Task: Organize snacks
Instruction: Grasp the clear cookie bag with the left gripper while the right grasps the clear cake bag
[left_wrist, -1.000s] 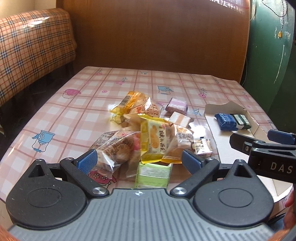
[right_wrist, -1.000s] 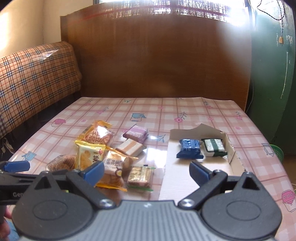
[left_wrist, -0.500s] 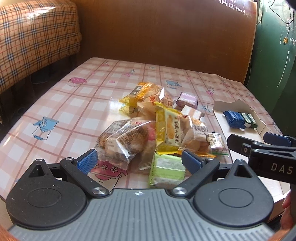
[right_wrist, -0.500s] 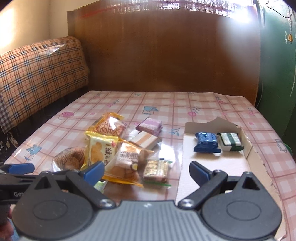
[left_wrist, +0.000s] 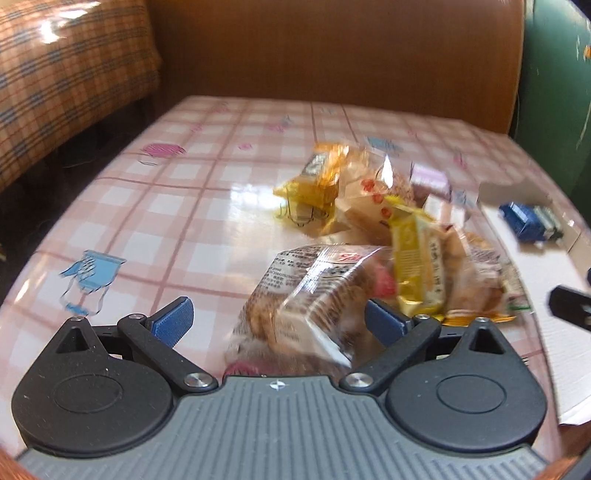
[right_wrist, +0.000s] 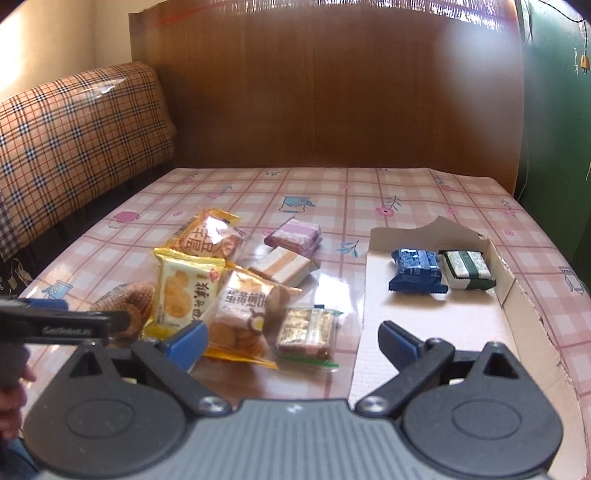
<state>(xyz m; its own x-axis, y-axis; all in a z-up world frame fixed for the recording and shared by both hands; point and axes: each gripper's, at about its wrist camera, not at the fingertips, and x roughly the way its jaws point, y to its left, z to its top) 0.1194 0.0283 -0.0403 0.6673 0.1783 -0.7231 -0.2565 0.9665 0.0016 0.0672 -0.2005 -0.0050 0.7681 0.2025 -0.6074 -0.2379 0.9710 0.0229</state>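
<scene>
A pile of wrapped snacks lies on the pink checked table (right_wrist: 332, 192). My left gripper (left_wrist: 279, 319) is open, its jaws on either side of a clear-wrapped brown cake packet (left_wrist: 314, 291). A yellow biscuit packet (right_wrist: 184, 291) and a gold bar packet (right_wrist: 308, 332) lie in the pile. My right gripper (right_wrist: 291, 338) is open and empty, just above the gold bar packet. A shallow cardboard box (right_wrist: 509, 291) at right holds a blue packet (right_wrist: 415, 264) and a green-and-white packet (right_wrist: 467, 267).
A purple wafer packet (right_wrist: 295, 236) and a tan one (right_wrist: 284, 266) lie behind the pile. A plaid sofa (right_wrist: 74, 140) stands at left, a wooden board (right_wrist: 325, 92) behind the table, a green wall (right_wrist: 557, 110) at right.
My left gripper has moved forward and down so the clear cake packet now sits between its jaws; the green packet has dropped out of view. My right gripper moved slightly closer to the pile.
</scene>
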